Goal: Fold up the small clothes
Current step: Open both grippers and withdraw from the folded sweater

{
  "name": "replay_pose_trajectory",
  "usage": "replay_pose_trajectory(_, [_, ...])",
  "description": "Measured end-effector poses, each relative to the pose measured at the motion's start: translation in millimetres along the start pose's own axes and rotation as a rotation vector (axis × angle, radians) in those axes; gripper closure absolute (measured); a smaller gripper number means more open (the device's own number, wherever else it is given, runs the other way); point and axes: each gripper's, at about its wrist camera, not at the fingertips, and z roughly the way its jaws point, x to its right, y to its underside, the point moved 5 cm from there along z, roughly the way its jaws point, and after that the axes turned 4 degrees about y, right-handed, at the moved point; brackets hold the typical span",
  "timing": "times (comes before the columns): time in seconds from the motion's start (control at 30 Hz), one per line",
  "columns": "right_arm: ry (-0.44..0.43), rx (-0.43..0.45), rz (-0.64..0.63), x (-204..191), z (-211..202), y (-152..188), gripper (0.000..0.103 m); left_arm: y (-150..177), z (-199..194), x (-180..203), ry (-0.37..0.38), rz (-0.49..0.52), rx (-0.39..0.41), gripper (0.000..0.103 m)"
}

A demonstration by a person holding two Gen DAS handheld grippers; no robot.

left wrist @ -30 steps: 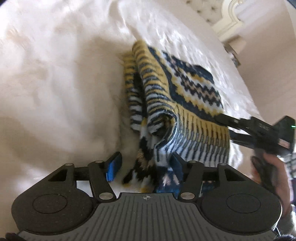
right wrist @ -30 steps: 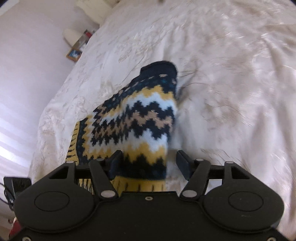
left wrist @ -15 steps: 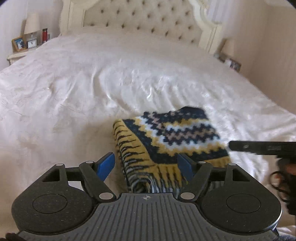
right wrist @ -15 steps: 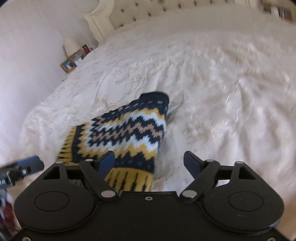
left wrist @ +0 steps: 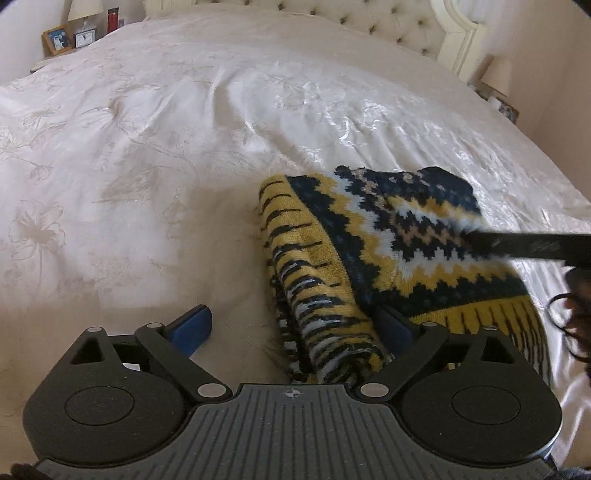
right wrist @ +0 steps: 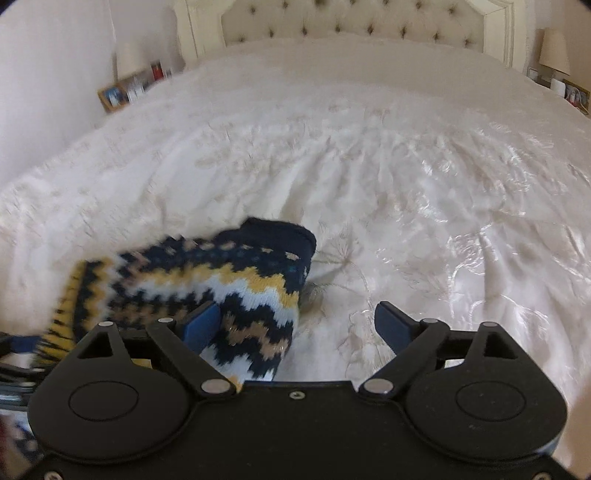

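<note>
A folded knitted garment (left wrist: pixel 373 254) with yellow, navy and white zigzag stripes lies on the white bedspread (left wrist: pixel 155 147). My left gripper (left wrist: pixel 291 325) is open just above its near rolled edge, the right finger against the knit, holding nothing. My right gripper (right wrist: pixel 295 325) is open and empty over the garment's right end (right wrist: pixel 236 280), which lies between its fingers and to the left. A dark finger of the right gripper (left wrist: pixel 532 245) reaches over the garment from the right in the left wrist view.
A tufted cream headboard (right wrist: pixel 351 26) stands at the far end of the bed. Bedside tables carry lamps and picture frames at the left (left wrist: pixel 59 38) and the right (right wrist: pixel 554 55). The bedspread (right wrist: pixel 424 184) stretches wide around the garment.
Both grippers have let go of the garment and pulled back and up. The garment now lies folded flat on the bed. Both views have tilted up toward the headboard.
</note>
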Motion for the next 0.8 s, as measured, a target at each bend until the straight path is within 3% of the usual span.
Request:
replay_pose_trajectory(0.1, [0.013, -0.050, -0.022, -2.1, 22.2, 7.4, 0.011, 1.2, 1.8, 0.0, -0.003, -0.004, 0.000, 0.005])
replay_pose_trajectory(0.3, [0.004, -0.026, 0.018, 2.8, 15.7, 8.3, 0.008, -2.0, -2.4, 3.9, -0.029, 0.017, -0.009, 0.005])
replay_pose_trajectory(0.43, [-0.027, -0.007, 0.103, 11.9, -5.4, 4.3, 0.000, -5.2, -9.8, 12.2, -0.074, 0.053, -0.024, 0.005])
replay_pose_trajectory(0.57, [-0.062, 0.035, 0.145, 11.7, -38.7, 5.1, 0.000, -6.1, -23.8, 23.2, -0.098, 0.067, -0.013, 0.006])
replay_pose_trajectory(0.8, [-0.068, 0.047, 0.128, 6.0, -88.6, 18.3, 0.001, -1.1, -49.8, 47.2, -0.157, 0.064, 0.007, 0.007])
